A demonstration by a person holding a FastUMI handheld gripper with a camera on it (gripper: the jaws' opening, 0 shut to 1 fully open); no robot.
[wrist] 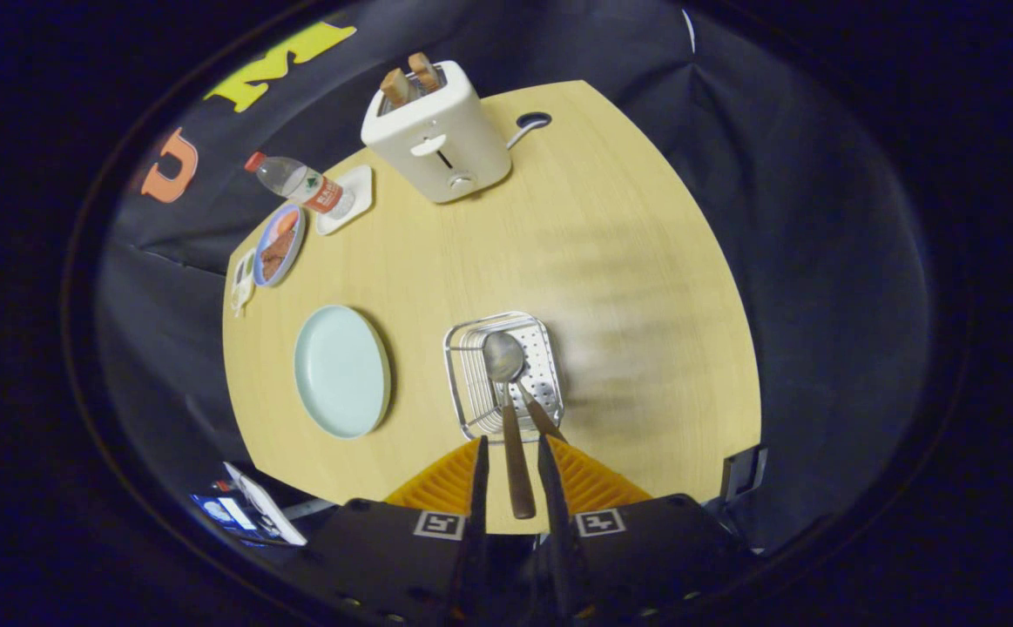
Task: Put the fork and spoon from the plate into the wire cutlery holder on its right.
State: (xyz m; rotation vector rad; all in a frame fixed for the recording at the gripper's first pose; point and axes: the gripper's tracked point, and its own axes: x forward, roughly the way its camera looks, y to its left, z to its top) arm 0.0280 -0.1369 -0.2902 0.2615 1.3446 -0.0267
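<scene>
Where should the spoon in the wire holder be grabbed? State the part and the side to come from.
Take the spoon by its brown handle, probably from the handle end. The handle is slim and straight, and it sticks out of the wire holder and runs between the open fingers of the hand-held gripper. The bowl is broad and rounded, and the fork leans close on the right.

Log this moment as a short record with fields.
surface: round light wooden table
plate: pale blue-green round plate, bare
holder: square wire cutlery holder, right of plate
spoon: metal spoon with brown handle, bowl over holder, handle between the jaws
second brown handle: leaning in holder
gripper: jaws close beside spoon handle; grip uncertain
behind: white toaster
</scene>
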